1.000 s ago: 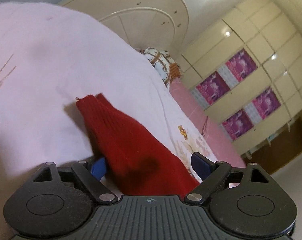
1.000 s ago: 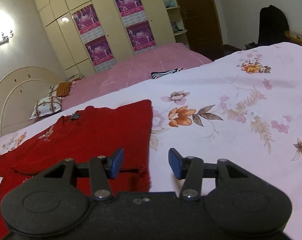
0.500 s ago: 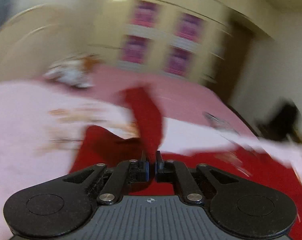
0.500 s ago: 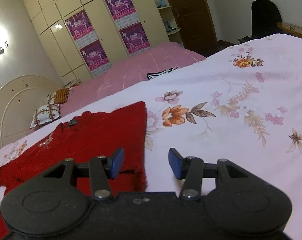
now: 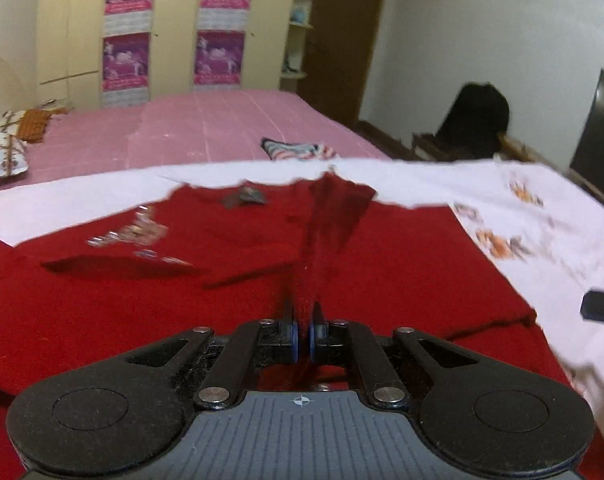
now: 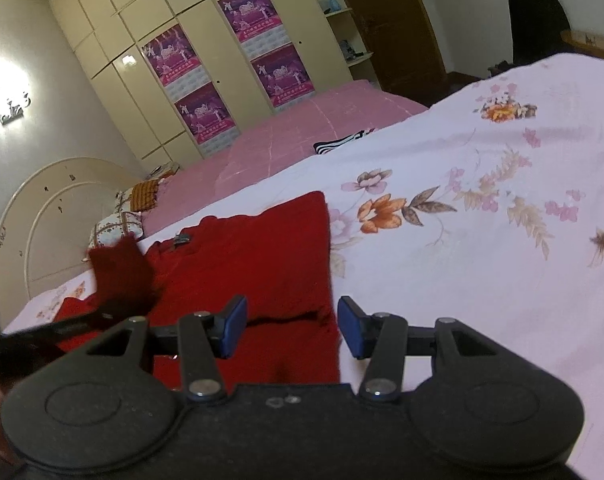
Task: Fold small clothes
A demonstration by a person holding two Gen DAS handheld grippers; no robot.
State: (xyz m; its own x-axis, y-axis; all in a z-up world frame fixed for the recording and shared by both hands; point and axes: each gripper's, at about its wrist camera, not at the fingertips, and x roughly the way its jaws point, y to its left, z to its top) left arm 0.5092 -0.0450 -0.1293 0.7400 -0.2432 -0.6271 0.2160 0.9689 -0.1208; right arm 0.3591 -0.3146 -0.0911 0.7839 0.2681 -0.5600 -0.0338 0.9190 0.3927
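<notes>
Folding a sleeve across the red knitted sweater [image 5: 381,264] lying flat on the floral white bedsheet [image 6: 461,240]: left gripper [image 5: 302,320] fingers clamped on the lifted sleeve above the sweater's middle, right gripper [image 6: 292,324] fingers apart, hovering at the sweater's hem corner; next, probably lowering and releasing; open sheet beyond the sweater's far edge

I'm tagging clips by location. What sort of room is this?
Most likely a bedroom: a bed with a floral sheet, pillows by the headboard, and a wardrobe wall.
</notes>
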